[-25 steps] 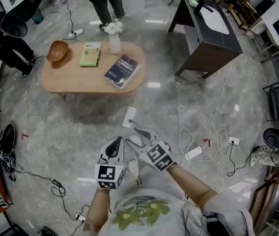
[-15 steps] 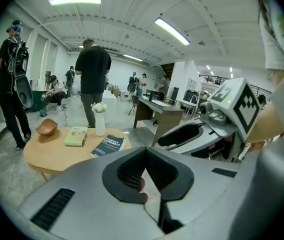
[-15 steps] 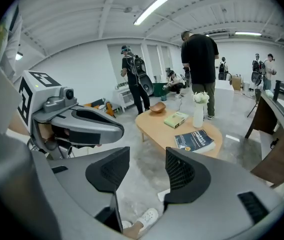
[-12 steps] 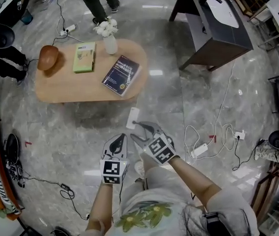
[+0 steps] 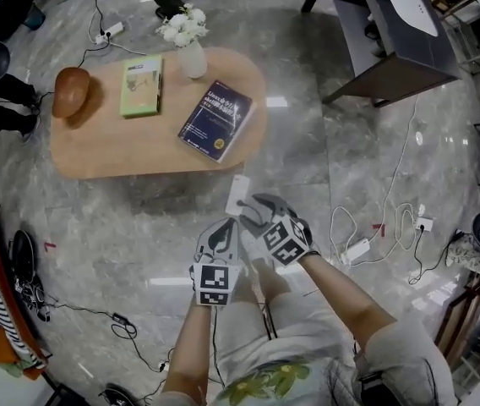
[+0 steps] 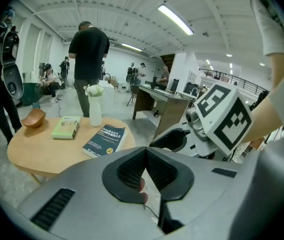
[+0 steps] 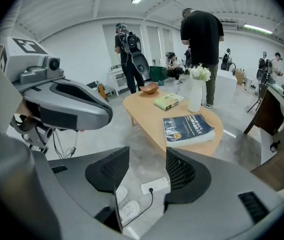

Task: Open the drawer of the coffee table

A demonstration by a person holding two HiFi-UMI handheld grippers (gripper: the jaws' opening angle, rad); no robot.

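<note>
Bench (image 5: 96,155) at 11 o'clock, well apart. Drawer not in view, so I may approach wrong side. Left gripper (image 5: 225,228) jaws closed, empty. Right gripper (image 5: 253,210) jaws wide, empty. Power strip (image 5: 237,194) at 12 o'clock of jaws: snag risk. Hard pull could topple vase (image 5: 193,57).

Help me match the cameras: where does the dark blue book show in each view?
Head view: book upper centre, slightly left of the middle.
Left gripper view: book left of centre, at mid height.
Right gripper view: book right of centre, just below mid height.
Shared landmark: the white vase with flowers, standing just beyond the book in all three.
</note>
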